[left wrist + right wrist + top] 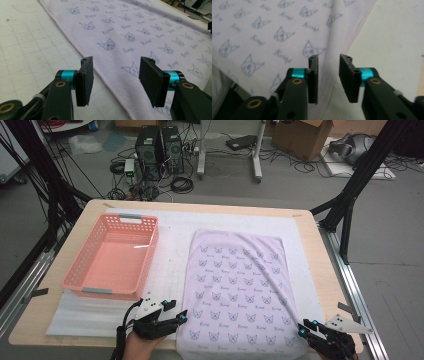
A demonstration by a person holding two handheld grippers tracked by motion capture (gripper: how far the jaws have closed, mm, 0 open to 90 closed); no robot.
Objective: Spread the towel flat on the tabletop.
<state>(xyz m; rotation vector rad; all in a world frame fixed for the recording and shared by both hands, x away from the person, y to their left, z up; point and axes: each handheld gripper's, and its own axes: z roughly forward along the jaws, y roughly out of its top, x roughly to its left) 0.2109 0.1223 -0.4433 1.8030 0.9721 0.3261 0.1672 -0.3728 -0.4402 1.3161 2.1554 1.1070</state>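
Note:
A lilac towel [235, 280] printed with small cat faces lies spread flat on a white mat [170, 255]. My left gripper [178, 311] sits at the towel's near left corner, jaws open. In the left gripper view the towel's hemmed edge [82, 52] runs under the gap of my left gripper [116, 61], and nothing is pinched. My right gripper [308, 327] is at the near right corner. In the right gripper view my right gripper [329, 58] hovers with a narrower gap over the towel [262, 30] along its right edge, pads apart from the cloth.
A pink plastic basket [149, 257] stands empty on the mat to the left of the towel. The wooden table [320, 265] ends close behind both grippers. Computers, cables and boxes sit on the floor beyond the far edge.

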